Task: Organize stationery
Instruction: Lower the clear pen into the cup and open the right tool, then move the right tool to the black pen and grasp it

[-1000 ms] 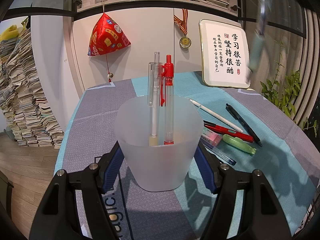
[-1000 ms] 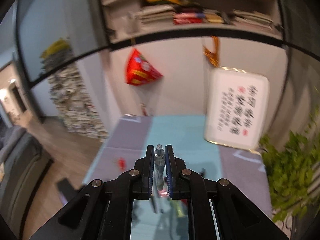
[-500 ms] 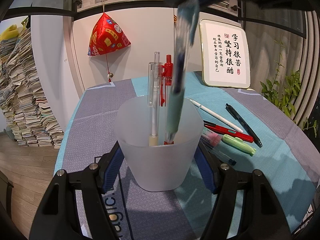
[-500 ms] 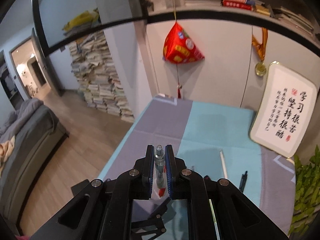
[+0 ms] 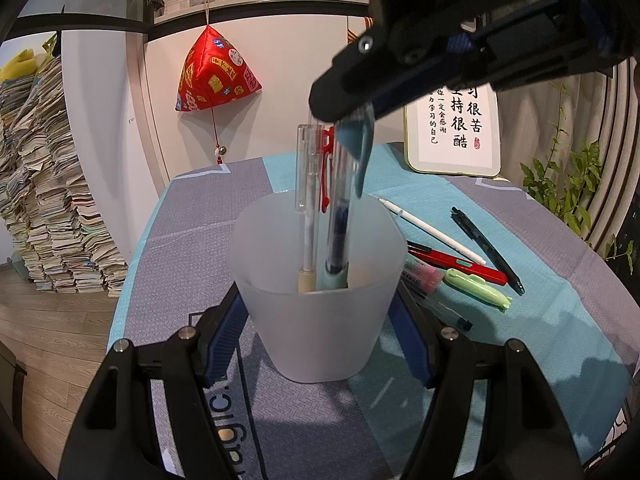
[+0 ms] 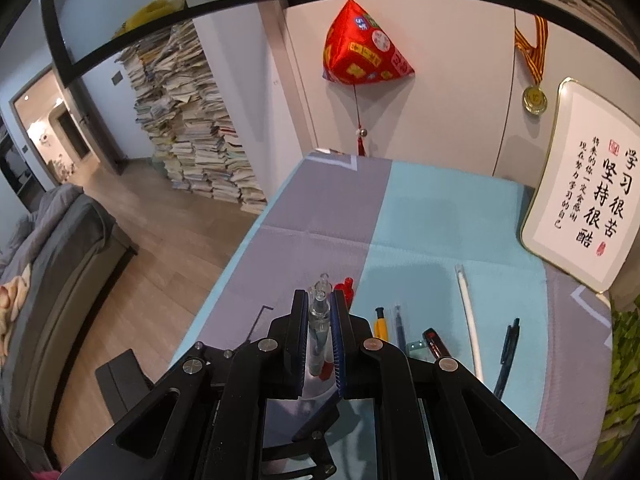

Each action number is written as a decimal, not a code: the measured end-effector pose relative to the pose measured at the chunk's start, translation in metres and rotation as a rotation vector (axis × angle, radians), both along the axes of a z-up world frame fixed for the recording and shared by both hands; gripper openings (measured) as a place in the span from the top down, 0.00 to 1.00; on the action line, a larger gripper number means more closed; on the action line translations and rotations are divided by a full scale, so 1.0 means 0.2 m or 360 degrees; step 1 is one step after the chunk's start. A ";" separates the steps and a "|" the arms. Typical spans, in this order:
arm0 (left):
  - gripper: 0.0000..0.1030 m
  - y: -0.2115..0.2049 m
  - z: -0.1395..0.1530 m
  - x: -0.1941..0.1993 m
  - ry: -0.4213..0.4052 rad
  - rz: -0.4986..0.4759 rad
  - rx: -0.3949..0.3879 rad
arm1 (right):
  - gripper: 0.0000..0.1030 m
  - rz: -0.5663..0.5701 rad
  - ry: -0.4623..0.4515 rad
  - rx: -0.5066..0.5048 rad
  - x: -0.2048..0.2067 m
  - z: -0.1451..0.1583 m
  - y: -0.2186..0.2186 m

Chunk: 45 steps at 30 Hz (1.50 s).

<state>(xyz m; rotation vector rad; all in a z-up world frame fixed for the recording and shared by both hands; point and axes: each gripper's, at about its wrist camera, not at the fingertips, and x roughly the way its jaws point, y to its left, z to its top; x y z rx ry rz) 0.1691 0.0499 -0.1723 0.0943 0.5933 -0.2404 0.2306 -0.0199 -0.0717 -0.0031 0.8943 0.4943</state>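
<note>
A frosted white cup [image 5: 320, 312] stands on the table between the fingers of my left gripper [image 5: 320, 344], which is shut on it. In the cup stand a clear pen [image 5: 306, 200] and a red pen [image 5: 326, 148]. My right gripper [image 5: 348, 116] hangs above the cup, shut on the top of a teal-grip clear pen [image 5: 340, 216] whose lower end is inside the cup. In the right wrist view the gripper [image 6: 319, 316] holds that pen [image 6: 318, 312] between its pads.
Right of the cup lie a white pen [image 5: 432, 228], a black pen [image 5: 484, 248], a red pen [image 5: 456, 260], a green highlighter [image 5: 476, 284] and a pink eraser [image 5: 420, 276]. A framed calligraphy board [image 5: 460, 128] leans at the back right. The table's left edge drops to the floor.
My right gripper came in from the upper right and lowered the teal-grip pen into the cup. The left gripper and cup have not moved.
</note>
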 end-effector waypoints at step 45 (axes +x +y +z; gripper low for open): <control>0.33 0.00 0.00 0.00 0.0004 0.0000 0.0001 | 0.88 -0.0698 0.0428 -0.0242 0.35 -0.52 -0.74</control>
